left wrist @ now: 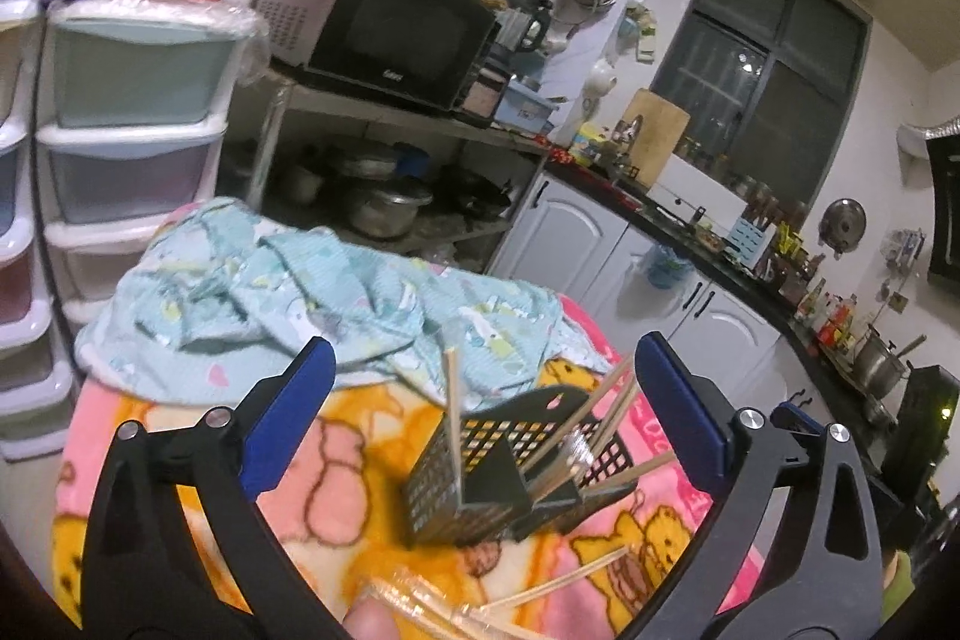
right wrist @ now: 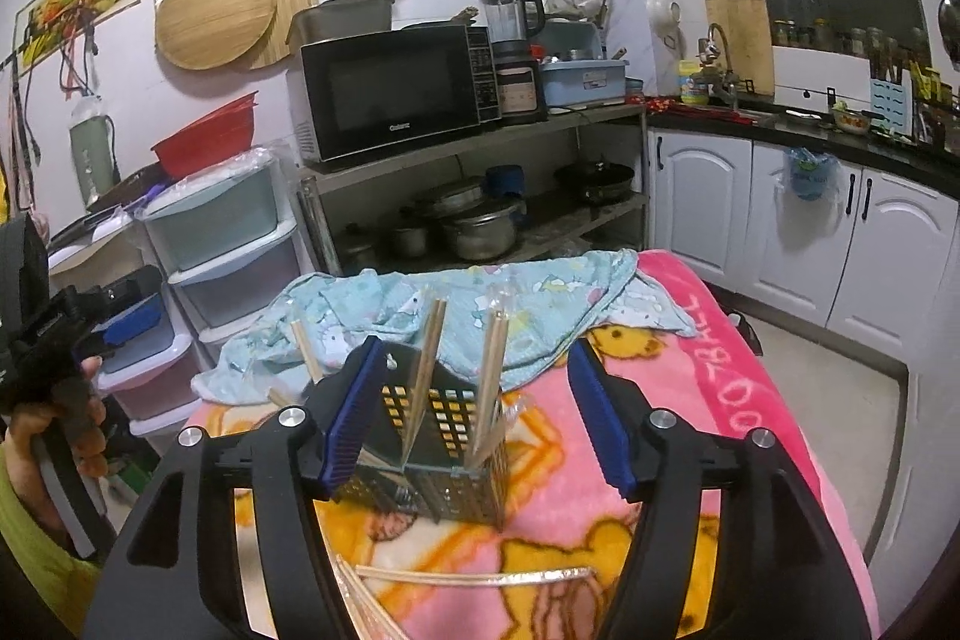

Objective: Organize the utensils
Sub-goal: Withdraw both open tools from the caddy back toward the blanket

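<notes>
Both our jaws are wide open and empty, so we should pinch one loose wooden chopstick (right wrist: 474, 575) gently and drop it into the black plastic holder with square holes (right wrist: 432, 436).

We see a black perforated utensil caddy (right wrist: 441, 451), pale wooden chopsticks (right wrist: 489, 370) in it, under it a pink blanket (right wrist: 678, 358) with yellow cartoon bears, behind the caddy a light-blue cartoon-print cloth (right wrist: 540, 304), blue pads on our black right gripper (right wrist: 480, 421).
</notes>
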Demonstrator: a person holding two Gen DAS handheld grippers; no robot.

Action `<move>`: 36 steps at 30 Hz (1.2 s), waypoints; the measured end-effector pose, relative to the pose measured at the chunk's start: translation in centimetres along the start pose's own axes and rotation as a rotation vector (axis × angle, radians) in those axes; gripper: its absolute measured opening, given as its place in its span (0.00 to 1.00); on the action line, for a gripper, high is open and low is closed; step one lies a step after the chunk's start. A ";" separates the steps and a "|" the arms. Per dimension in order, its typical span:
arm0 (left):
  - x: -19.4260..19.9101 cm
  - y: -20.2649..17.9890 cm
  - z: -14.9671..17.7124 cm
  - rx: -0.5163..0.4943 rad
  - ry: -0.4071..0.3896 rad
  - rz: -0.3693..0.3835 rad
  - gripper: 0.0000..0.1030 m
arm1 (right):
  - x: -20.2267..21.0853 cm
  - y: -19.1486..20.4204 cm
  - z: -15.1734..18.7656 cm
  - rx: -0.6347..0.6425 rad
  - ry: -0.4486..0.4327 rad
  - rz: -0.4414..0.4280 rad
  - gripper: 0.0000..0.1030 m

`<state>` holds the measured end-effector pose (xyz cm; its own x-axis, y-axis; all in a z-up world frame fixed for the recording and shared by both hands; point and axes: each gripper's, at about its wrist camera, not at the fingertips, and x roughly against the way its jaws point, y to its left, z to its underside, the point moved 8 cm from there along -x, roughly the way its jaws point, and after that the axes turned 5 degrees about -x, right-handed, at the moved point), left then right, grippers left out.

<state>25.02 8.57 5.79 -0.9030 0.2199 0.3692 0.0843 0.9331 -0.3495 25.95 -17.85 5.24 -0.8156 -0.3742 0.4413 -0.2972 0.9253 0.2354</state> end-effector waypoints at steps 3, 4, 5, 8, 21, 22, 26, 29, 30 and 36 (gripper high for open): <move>0.5 0.3 0.8 -0.005 0.012 -0.012 0.89 | 0.6 0.1 0.7 0.006 0.004 0.001 0.59; 0.6 0.4 1.1 -0.008 0.017 -0.019 0.89 | 0.7 0.2 0.9 0.009 0.006 0.002 0.59; 0.7 0.5 1.4 -0.009 0.023 -0.024 0.89 | 0.9 0.2 1.2 0.014 0.009 0.002 0.59; 0.8 0.7 2.4 -0.009 0.042 -0.030 0.89 | 1.1 0.4 2.0 0.027 0.022 0.003 0.59; 0.4 0.6 6.5 -0.029 0.126 -0.046 0.89 | 1.1 1.9 5.8 0.071 0.110 -0.025 0.59; 0.4 0.7 6.8 -0.032 0.132 -0.049 0.89 | 1.1 2.1 6.2 0.077 0.119 -0.030 0.59; 0.3 0.6 7.8 -0.030 0.152 -0.053 0.90 | 1.1 2.6 7.3 0.094 0.147 -0.040 0.59; 0.2 0.6 8.7 -0.030 0.169 -0.058 0.89 | 1.0 3.0 8.2 0.106 0.169 -0.049 0.59; 0.2 0.7 9.0 -0.035 0.175 -0.061 0.89 | 1.0 3.2 8.5 0.113 0.178 -0.052 0.59; 0.2 1.0 10.2 -0.055 0.194 -0.088 0.89 | 0.5 4.1 10.5 0.139 0.224 -0.070 0.59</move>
<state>20.58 6.63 -3.27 -0.8102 0.1828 0.5569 0.0369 0.9641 -0.2628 19.09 -13.59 -2.63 -0.6651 -0.4270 0.6127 -0.4265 0.8906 0.1578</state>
